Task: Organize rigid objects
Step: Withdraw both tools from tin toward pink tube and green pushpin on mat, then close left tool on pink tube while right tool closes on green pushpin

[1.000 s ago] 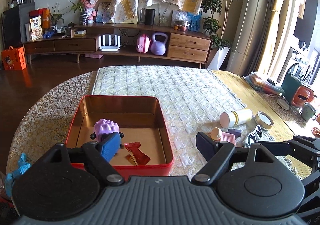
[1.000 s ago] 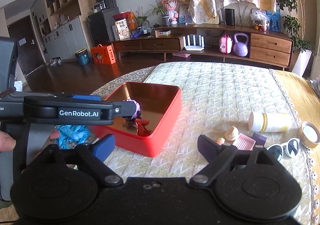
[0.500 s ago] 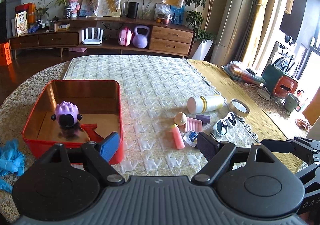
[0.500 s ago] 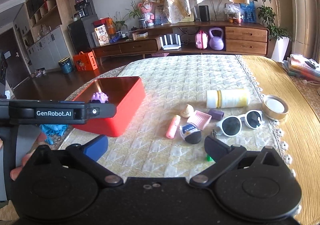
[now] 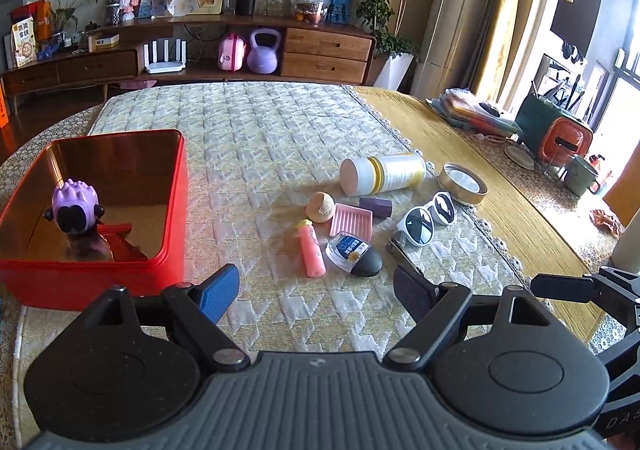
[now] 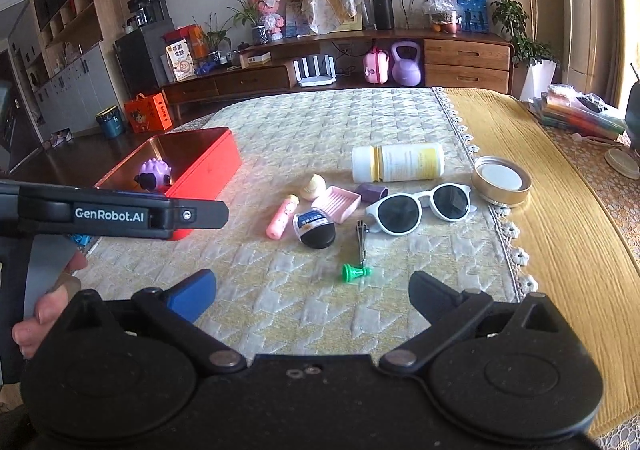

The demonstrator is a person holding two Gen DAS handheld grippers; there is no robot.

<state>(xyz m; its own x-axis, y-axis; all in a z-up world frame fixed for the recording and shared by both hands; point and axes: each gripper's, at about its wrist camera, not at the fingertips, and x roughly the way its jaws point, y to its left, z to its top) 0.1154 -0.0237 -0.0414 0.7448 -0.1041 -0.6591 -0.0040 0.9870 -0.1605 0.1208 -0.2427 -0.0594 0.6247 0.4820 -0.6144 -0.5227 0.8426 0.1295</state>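
Both my grippers hang over the near edge of the table, left (image 5: pixel 316 286) and right (image 6: pixel 310 292), jaws wide, nothing between them. Red box (image 5: pixel 176 210) sits toward the table's left edge, purple toy (image 5: pixel 76 206) inside. Loose items cluster toward the quilted mat's right edge: bottle (image 6: pixel 400 162), tin lid (image 6: pixel 502 180), sunglasses (image 6: pixel 420 208), pink tray (image 6: pixel 336 202), pink tube (image 6: pixel 282 218), clippers (image 6: pixel 362 236), green peg (image 6: pixel 356 272) nearest my right jaws.
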